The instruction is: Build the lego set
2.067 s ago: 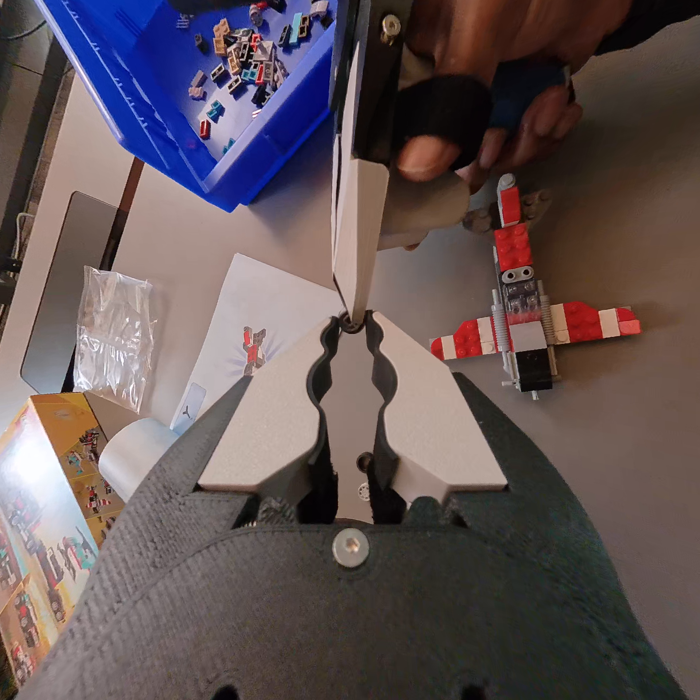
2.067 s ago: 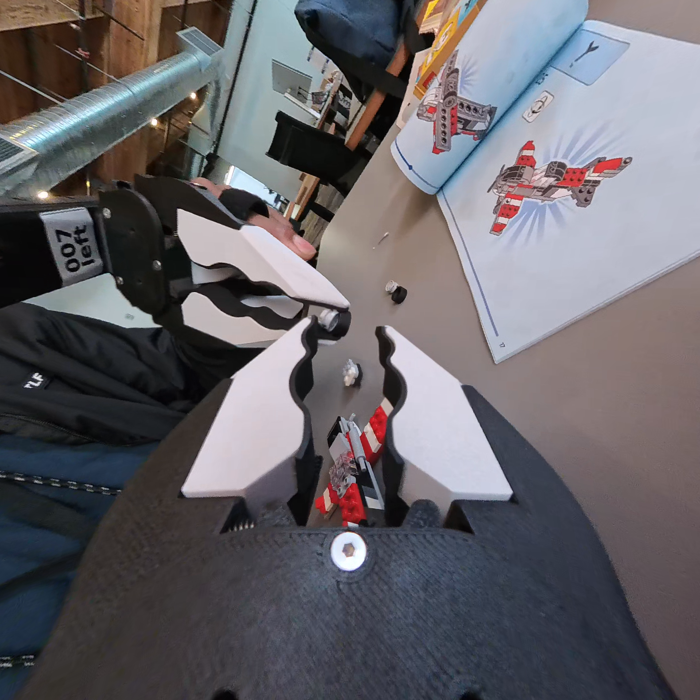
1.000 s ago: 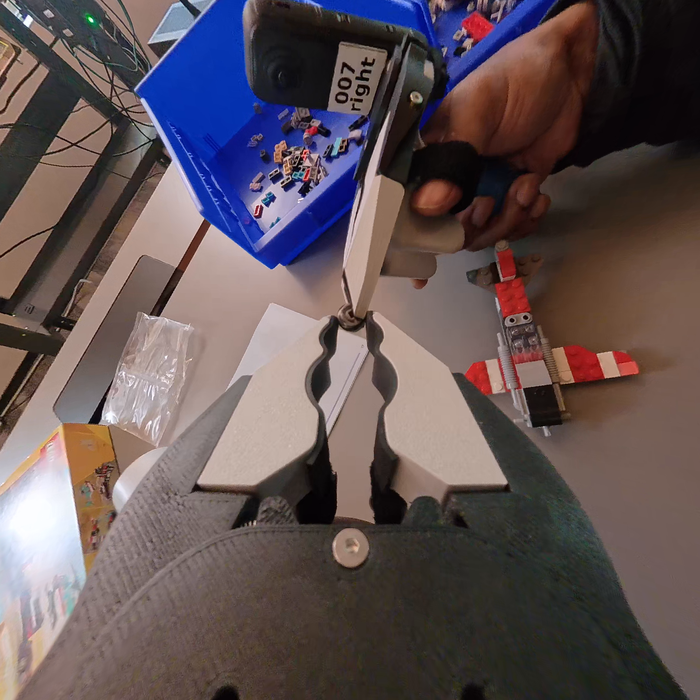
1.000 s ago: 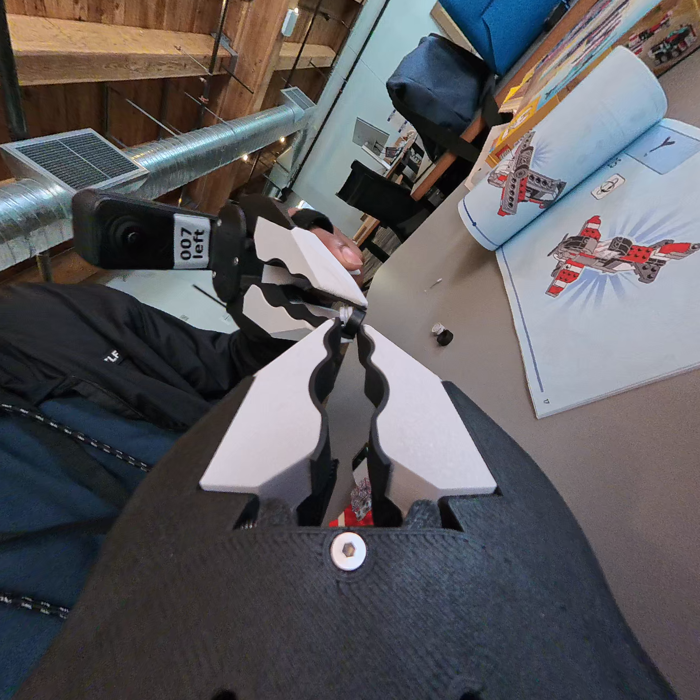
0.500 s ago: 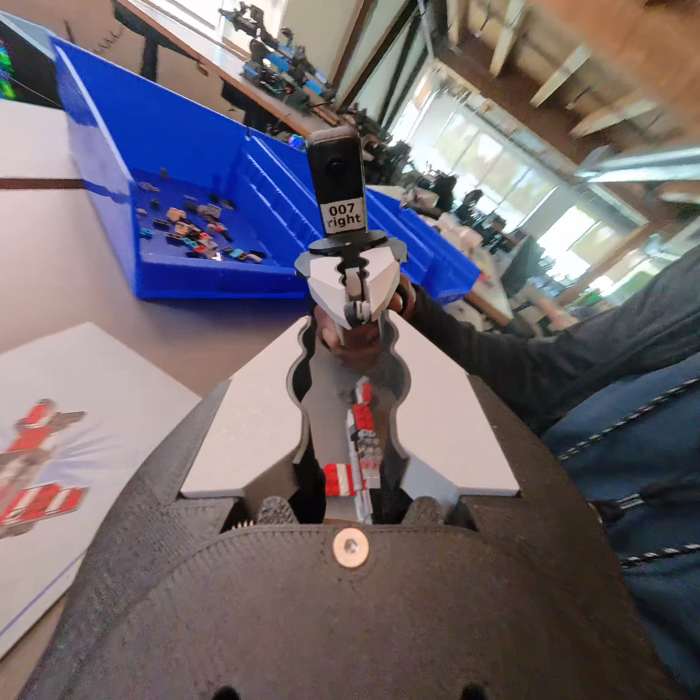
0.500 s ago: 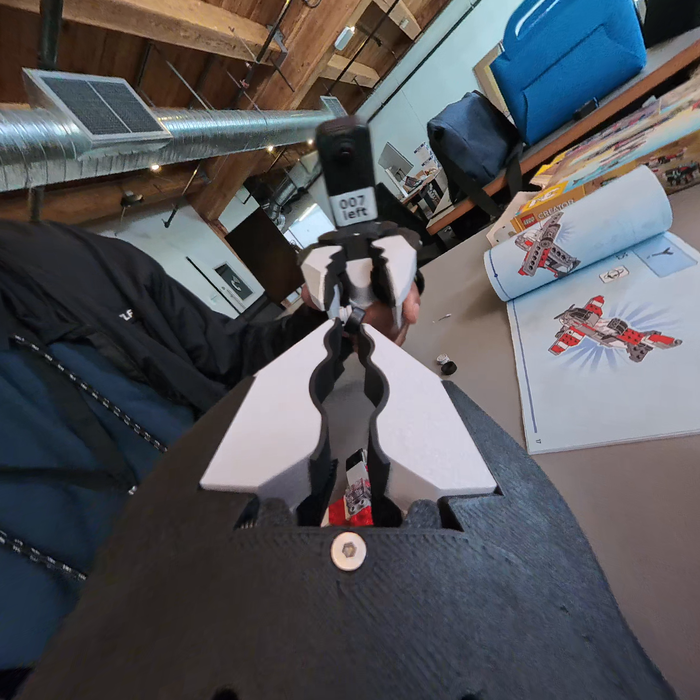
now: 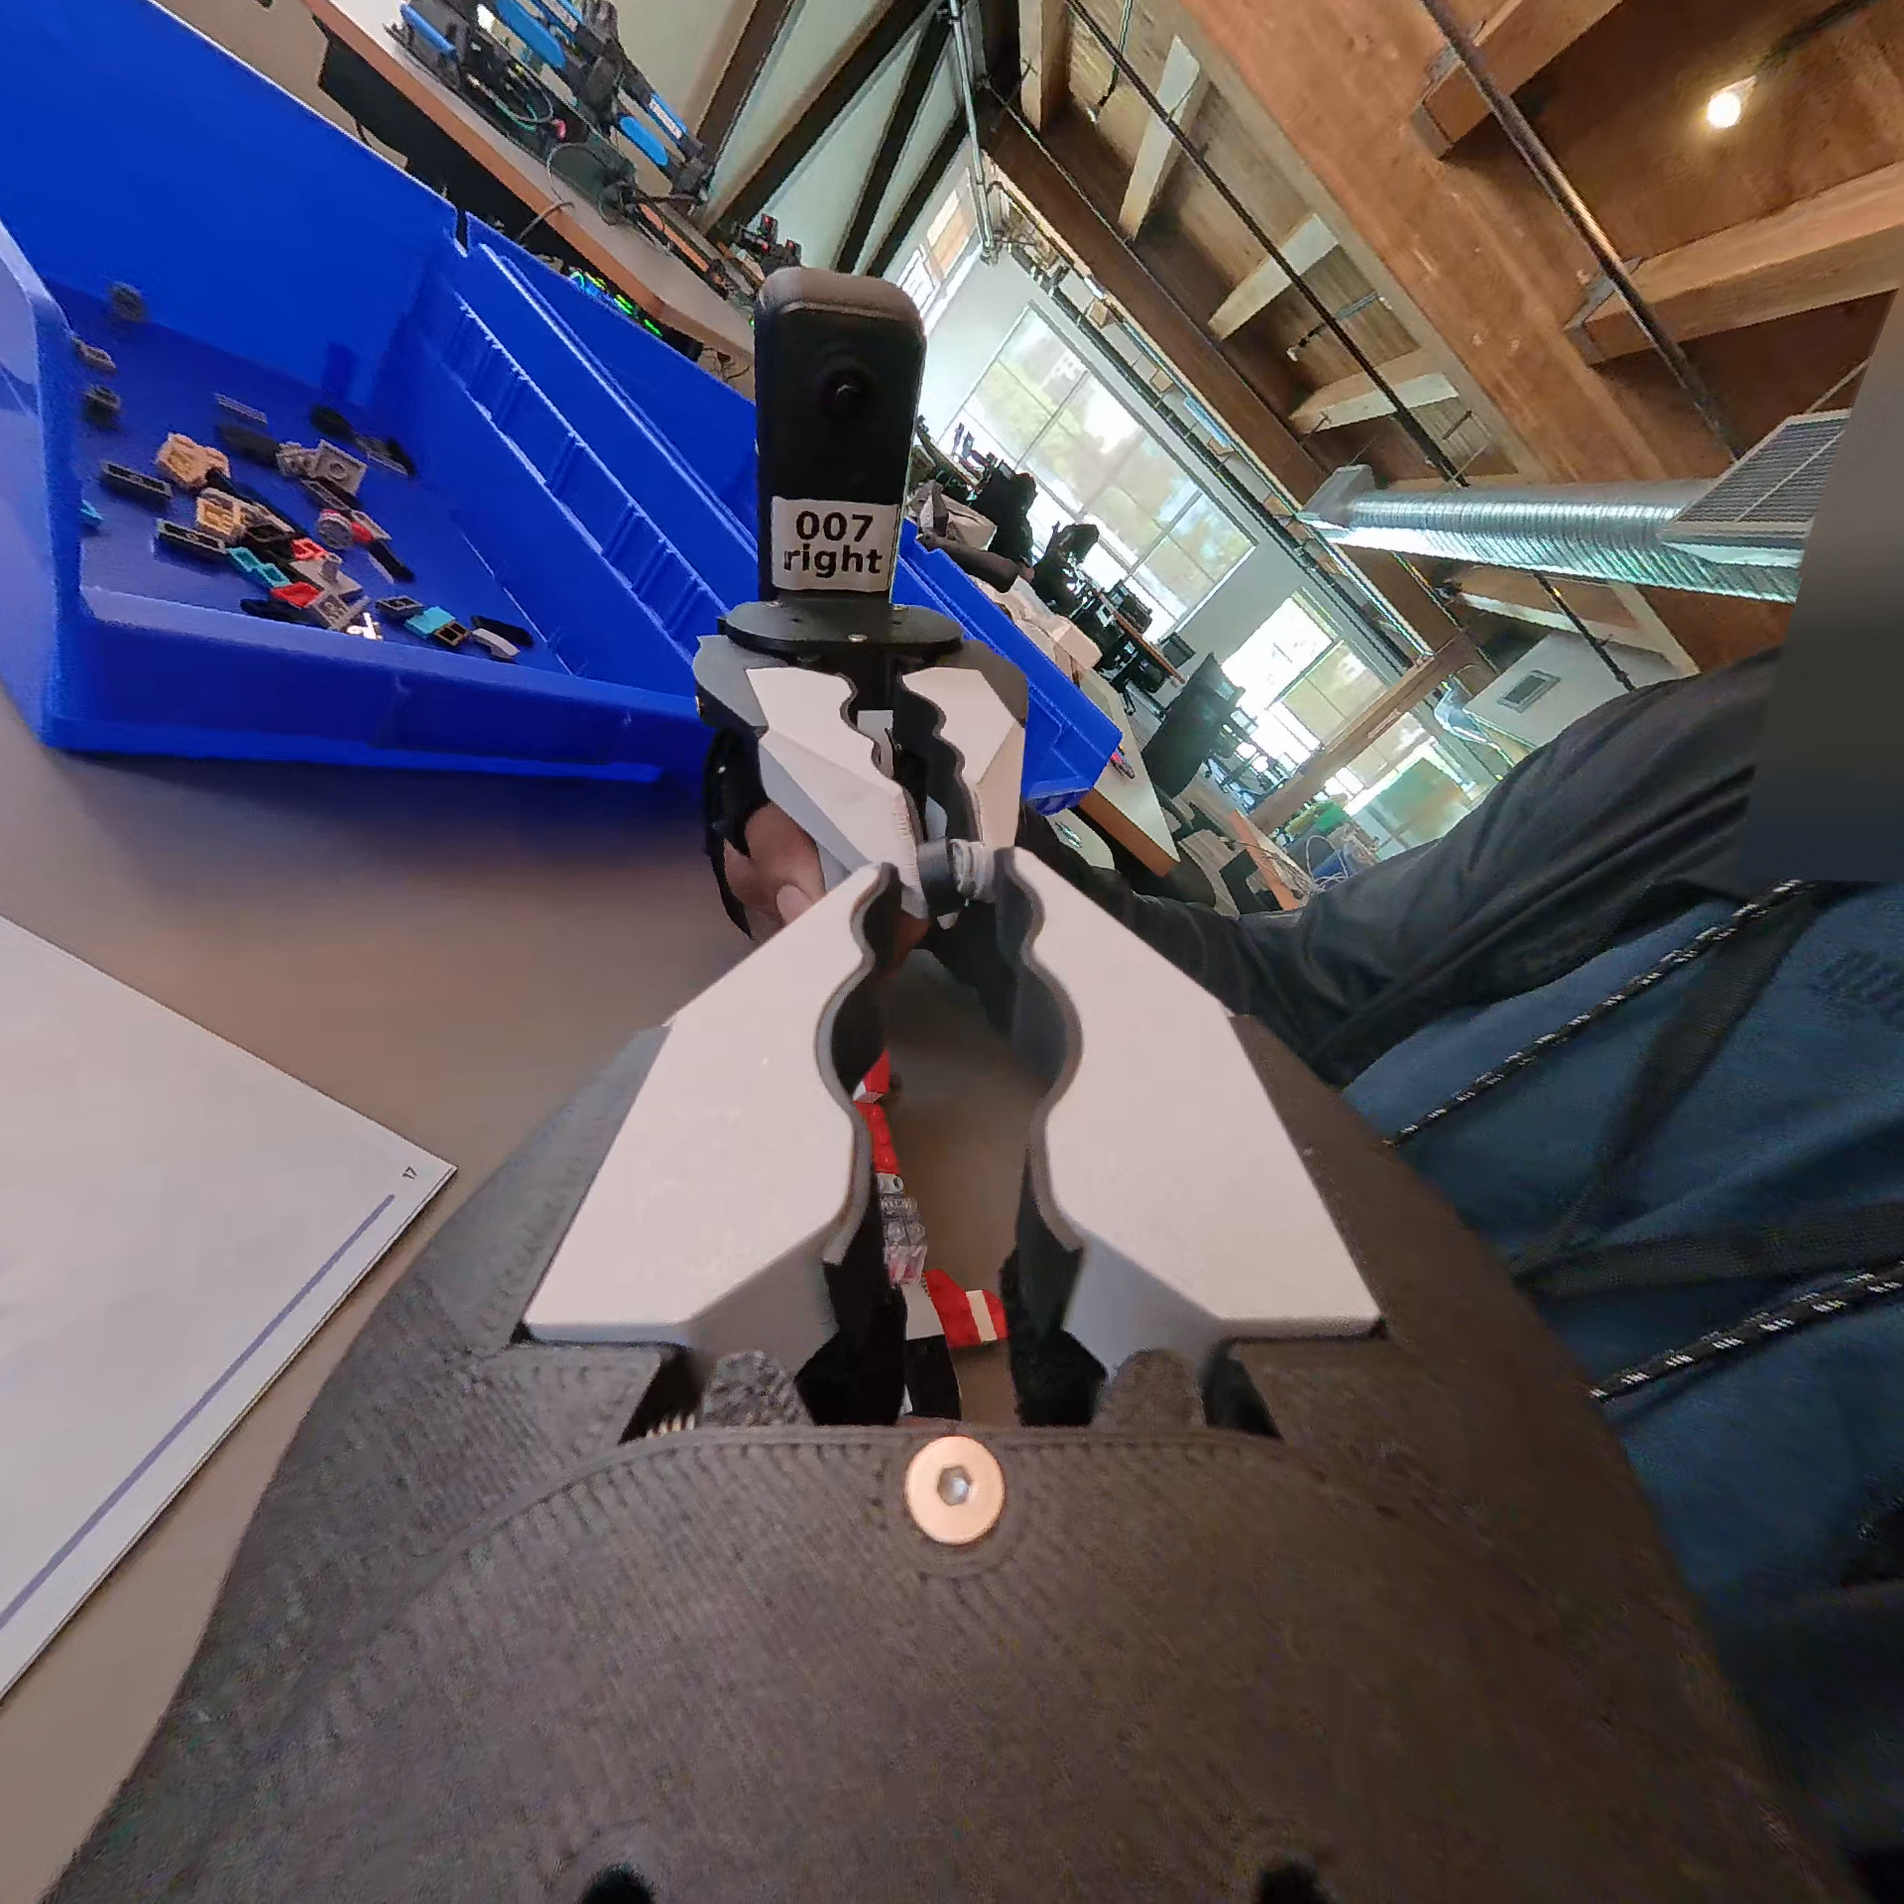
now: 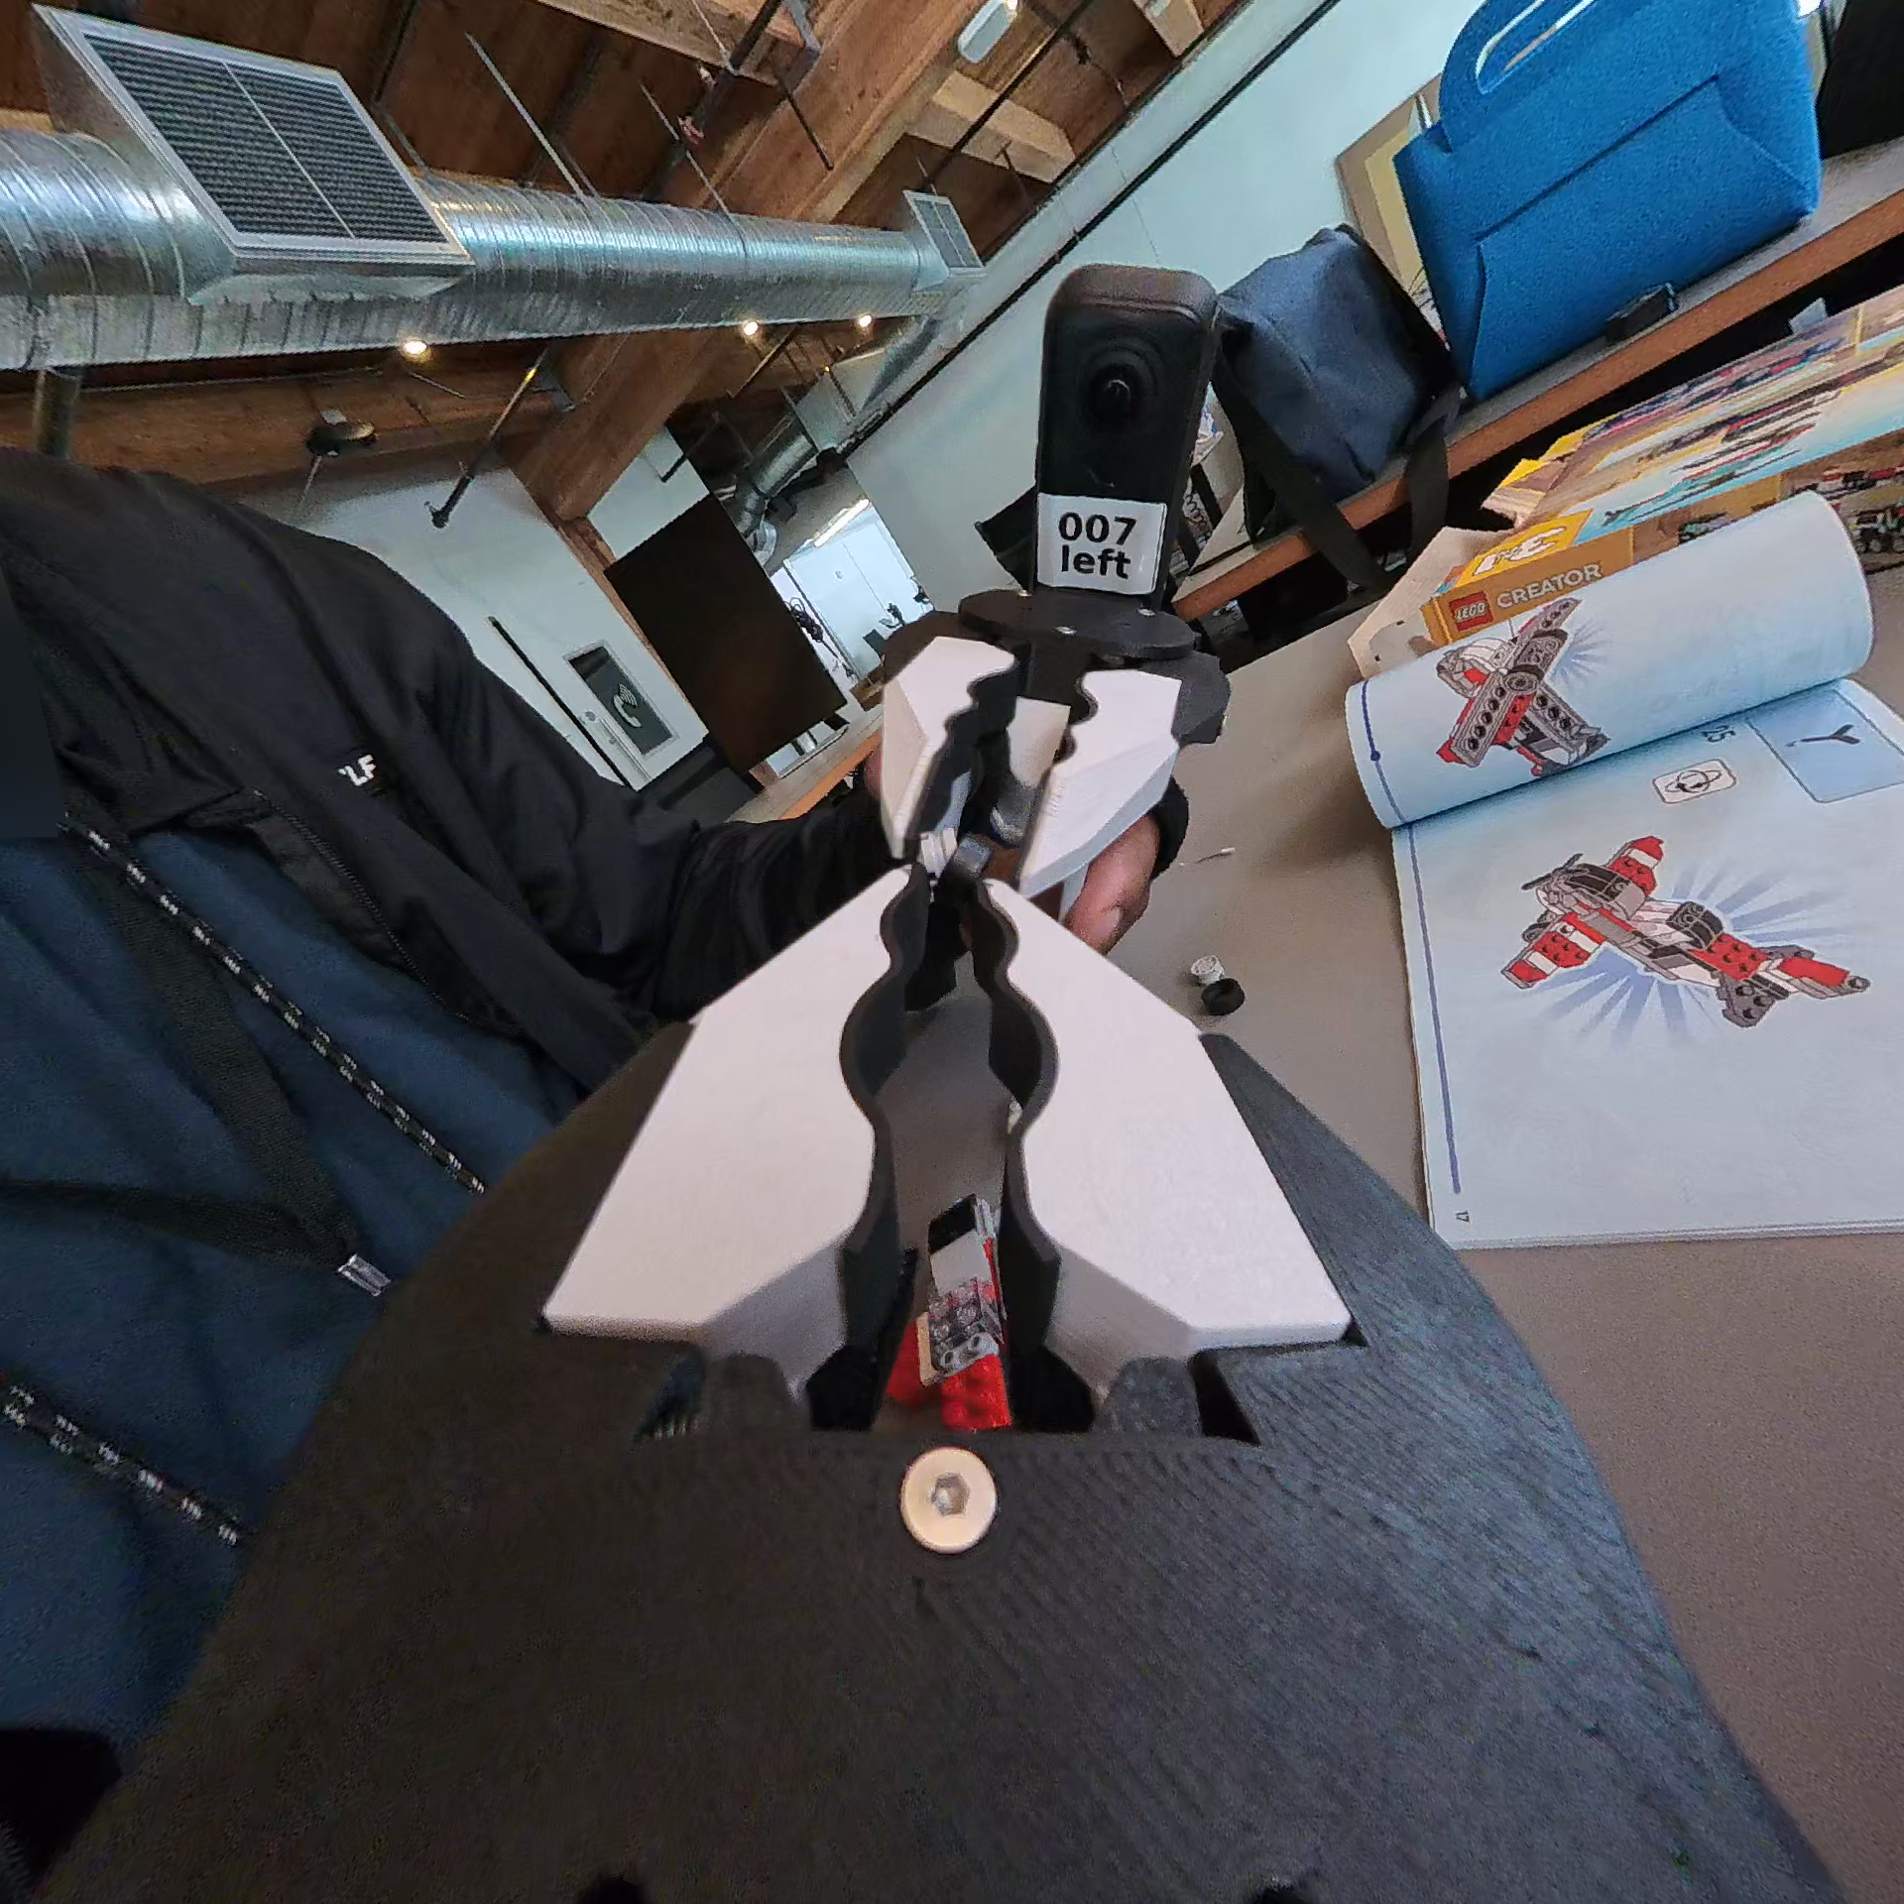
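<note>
Left wrist view has my left hand-held gripper (image 7: 943, 891) raised off the desk (image 7: 340, 927), its jaws parted by a narrow gap at the tips, where a small dark round piece with a pale grey end (image 7: 953, 863) sits; I cannot tell whether my fingers actually press it. The right hand-held gripper (image 7: 917, 824) faces it tip to tip and its jaws look closed on that same piece. Below, through the gap, I see the red, white and grey lego plane (image 7: 907, 1226) lying on the desk. A blue bin (image 7: 340, 711) with loose lego pieces (image 7: 278, 536) stands to the far left, and a page of the instruction booklet (image 7: 155, 1236) lies near. In the right wrist view the two grippers meet the same way — the right one (image 8: 943, 886) nearly shut on the piece (image 8: 953, 855), the left one (image 8: 958, 835) opposite. A small black wheel (image 8: 1221, 991) rests on the desk beside the open booklet, with the lego box (image 8: 1607, 556) behind.
</note>
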Available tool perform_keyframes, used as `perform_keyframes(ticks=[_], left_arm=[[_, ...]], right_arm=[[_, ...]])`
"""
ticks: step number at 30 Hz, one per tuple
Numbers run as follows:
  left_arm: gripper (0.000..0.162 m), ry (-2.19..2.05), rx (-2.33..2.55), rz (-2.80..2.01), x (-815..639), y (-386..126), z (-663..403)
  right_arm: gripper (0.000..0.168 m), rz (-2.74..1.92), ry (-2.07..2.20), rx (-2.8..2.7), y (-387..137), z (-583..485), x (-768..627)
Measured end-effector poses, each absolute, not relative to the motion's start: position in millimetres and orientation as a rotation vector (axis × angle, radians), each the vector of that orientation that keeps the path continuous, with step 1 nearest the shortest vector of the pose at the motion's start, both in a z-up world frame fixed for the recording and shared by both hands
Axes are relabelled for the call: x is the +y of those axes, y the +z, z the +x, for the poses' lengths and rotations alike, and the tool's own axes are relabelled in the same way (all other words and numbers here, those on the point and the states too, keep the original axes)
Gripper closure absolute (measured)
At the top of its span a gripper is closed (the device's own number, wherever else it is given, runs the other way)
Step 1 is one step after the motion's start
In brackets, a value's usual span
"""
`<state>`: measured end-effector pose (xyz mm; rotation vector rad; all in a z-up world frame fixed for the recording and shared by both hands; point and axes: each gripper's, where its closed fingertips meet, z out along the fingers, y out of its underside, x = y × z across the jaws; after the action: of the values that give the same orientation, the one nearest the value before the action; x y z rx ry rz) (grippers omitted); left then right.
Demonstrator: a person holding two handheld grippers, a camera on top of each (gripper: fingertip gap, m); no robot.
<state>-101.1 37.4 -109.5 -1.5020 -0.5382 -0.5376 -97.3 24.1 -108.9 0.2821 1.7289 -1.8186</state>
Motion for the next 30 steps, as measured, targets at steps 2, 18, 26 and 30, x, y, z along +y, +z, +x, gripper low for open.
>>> perform_keyframes(ticks=[2, 18, 26, 30], left_arm=[[0.145, -0.530, -0.538, -1.506, 37.0, -109.7, -101.3], [0.148, -0.414, -0.555, -1.512, 36.8, -108.1, -107.7], [0.148, -0.347, -0.546, -1.549, 38.3, -107.6, -109.7], [0.148, -0.320, -0.549, -1.571, 38.1, -108.4, -110.2]], right_arm=[[0.161, 0.284, -1.817, 1.731, -109.6, -97.6, 24.2], [0.161, 0.312, -1.848, 1.728, -107.9, -102.4, 24.7], [0.159, 0.316, -1.863, 1.728, -106.5, -104.6, 26.4], [0.157, 0.315, -1.864, 1.726, -106.3, -104.7, 26.4]])
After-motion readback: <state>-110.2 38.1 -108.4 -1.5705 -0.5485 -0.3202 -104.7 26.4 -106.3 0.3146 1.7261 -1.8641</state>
